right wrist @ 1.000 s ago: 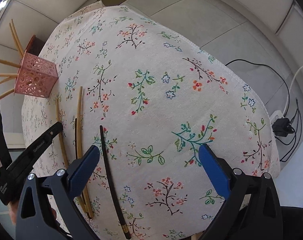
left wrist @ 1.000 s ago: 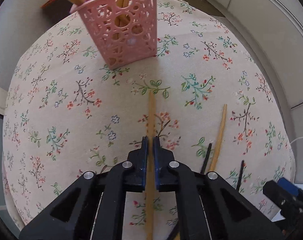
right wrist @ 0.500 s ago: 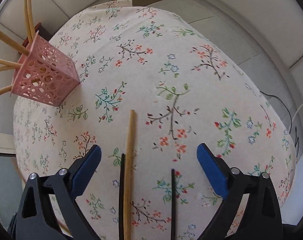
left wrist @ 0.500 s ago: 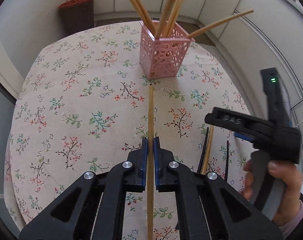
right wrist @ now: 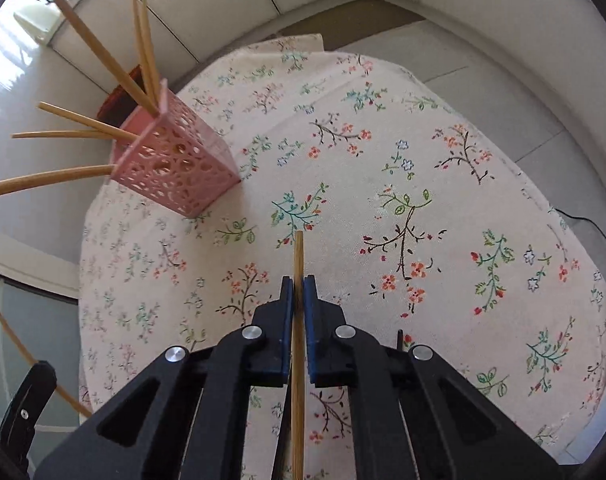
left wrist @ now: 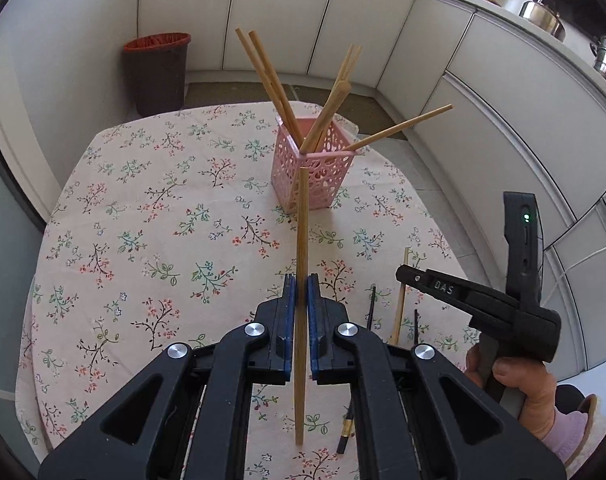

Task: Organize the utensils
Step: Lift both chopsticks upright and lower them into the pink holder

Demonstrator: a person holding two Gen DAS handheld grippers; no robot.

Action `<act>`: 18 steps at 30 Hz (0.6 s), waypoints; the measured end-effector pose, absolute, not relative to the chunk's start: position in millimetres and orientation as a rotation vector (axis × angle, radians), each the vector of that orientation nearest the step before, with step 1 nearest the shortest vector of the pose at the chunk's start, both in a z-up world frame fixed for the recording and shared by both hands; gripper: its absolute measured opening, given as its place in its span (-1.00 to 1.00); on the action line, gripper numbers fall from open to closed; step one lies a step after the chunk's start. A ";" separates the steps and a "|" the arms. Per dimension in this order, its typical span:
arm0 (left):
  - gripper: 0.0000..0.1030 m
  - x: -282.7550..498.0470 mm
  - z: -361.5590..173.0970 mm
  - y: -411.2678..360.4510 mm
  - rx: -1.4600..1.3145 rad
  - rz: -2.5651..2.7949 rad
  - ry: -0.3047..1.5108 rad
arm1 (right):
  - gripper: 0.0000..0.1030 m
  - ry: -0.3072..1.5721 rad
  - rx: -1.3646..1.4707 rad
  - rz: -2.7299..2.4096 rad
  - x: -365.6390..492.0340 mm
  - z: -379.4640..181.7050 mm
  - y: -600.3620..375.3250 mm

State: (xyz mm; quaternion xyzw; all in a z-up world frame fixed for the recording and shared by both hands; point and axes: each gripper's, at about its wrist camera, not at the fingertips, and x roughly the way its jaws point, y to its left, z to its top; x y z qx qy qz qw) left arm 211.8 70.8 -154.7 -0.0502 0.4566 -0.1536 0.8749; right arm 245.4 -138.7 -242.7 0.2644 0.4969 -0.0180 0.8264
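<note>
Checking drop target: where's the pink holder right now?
The pink holder stands on the floral tablecloth at its far side in the left wrist view, straight beyond the clamped chopstick; upper left in the right wrist view.

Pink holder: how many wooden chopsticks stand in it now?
6 wooden chopsticks in the pink holder: two lean left, three cluster upper right, one juts far right. More may hide.

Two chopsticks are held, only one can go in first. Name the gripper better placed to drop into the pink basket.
Left. The left gripper has its bamboo chopstick tip lined up with the pink perforated plastic basket; the right gripper's chopstick points beside it.
</note>
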 end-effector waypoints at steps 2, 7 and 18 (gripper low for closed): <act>-0.90 203.7 -147.6 71.4 -0.122 -0.328 0.930 | -0.89 1.016 0.567 -0.006 225.9 -226.4 -145.2; -0.90 180.7 -128.1 69.0 -0.143 -0.334 0.865 | -0.89 0.923 0.513 0.057 183.6 -190.9 -147.9; -0.90 151.3 -103.7 54.1 -0.099 -0.344 0.817 | -0.89 0.822 0.504 0.161 137.8 -134.7 -159.9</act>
